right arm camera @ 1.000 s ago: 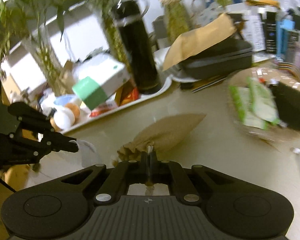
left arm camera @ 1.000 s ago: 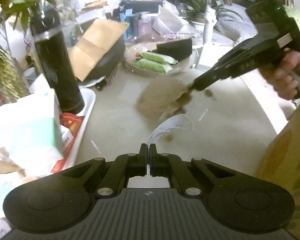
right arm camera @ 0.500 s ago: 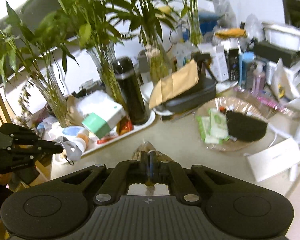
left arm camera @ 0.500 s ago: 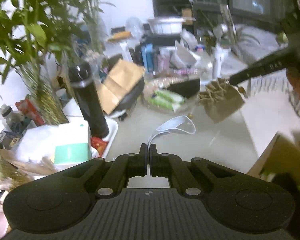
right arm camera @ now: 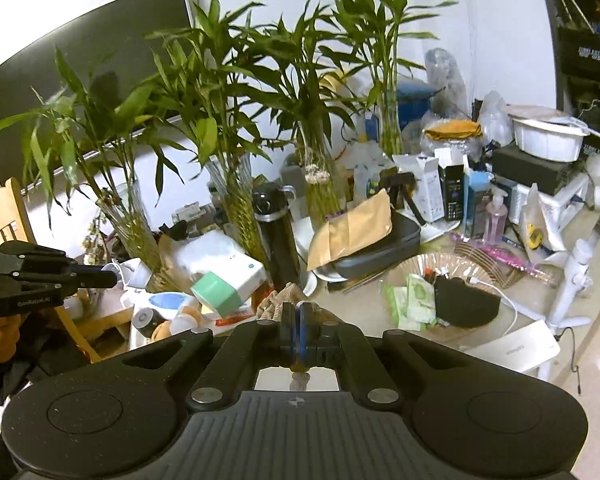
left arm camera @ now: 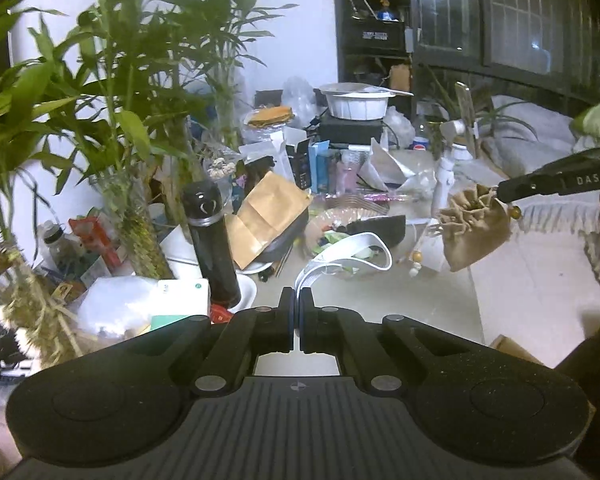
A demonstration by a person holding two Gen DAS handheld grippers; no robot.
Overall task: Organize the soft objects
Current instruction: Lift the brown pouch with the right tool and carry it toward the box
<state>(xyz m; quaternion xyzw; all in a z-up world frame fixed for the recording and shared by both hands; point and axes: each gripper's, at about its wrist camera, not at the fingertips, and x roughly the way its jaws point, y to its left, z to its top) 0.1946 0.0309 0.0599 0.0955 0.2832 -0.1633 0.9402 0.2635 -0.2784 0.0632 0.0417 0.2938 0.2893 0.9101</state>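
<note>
Tan pouch (left arm camera: 474,232) hanging in air at 3 o'clock in the left view, pinched at its gathered neck by right gripper (left arm camera: 500,196). White strap (left arm camera: 352,252) looping out at 12 from left gripper (left arm camera: 296,300), jaws pressed together on it. Below: cluttered table (left arm camera: 380,300), black flask (left arm camera: 212,240) at 10, bamboo (left arm camera: 120,120) behind.

Legible markings are few. In the left wrist view, the letters "DAS" are printed in light type on the black finger of the right gripper (left arm camera: 504,196). In the right wrist view, the body of the left gripper (right arm camera: 114,279) carries a light printed line, only partly legible, that appears to begin "@onRobot". The printing on the black crate (right arm camera: 590,56) and on the upright cartons (right arm camera: 452,192) is too blurred to read.
</note>
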